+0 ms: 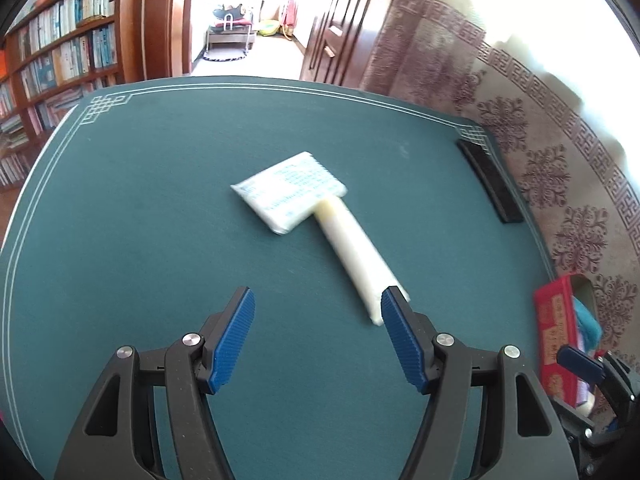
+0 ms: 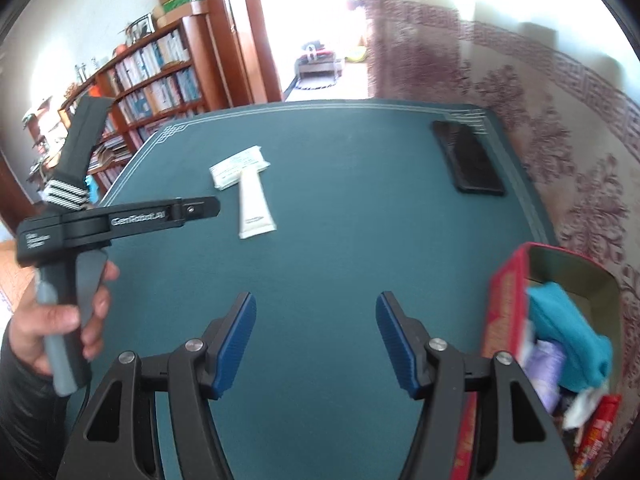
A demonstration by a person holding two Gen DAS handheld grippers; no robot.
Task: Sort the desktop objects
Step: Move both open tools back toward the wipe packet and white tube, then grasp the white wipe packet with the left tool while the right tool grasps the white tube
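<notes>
Since the white tube (image 1: 354,256) lies flat on the green table (image 1: 140,200) with its tail end nearest me, I have the left tool (image 1: 318,306) low and spread wide, its right pad just at that tail at about 1 o'clock; I judge this lines up a pinch across the tube's flat end; the tissue packet (image 1: 288,192) touches the tube's cap at 12 o'clock, so a sloppy pull could drag it along. My right tool (image 2: 316,310) hangs spread and empty above bare cloth, keeping clear; the red box (image 2: 508,308) sits at its 3 o'clock, already holding a teal cloth (image 2: 568,332) and wrappers, probably the drop point. A black phone (image 2: 468,156) lies well apart at 1 o'clock near the table's far corner; nothing blocks the path.
</notes>
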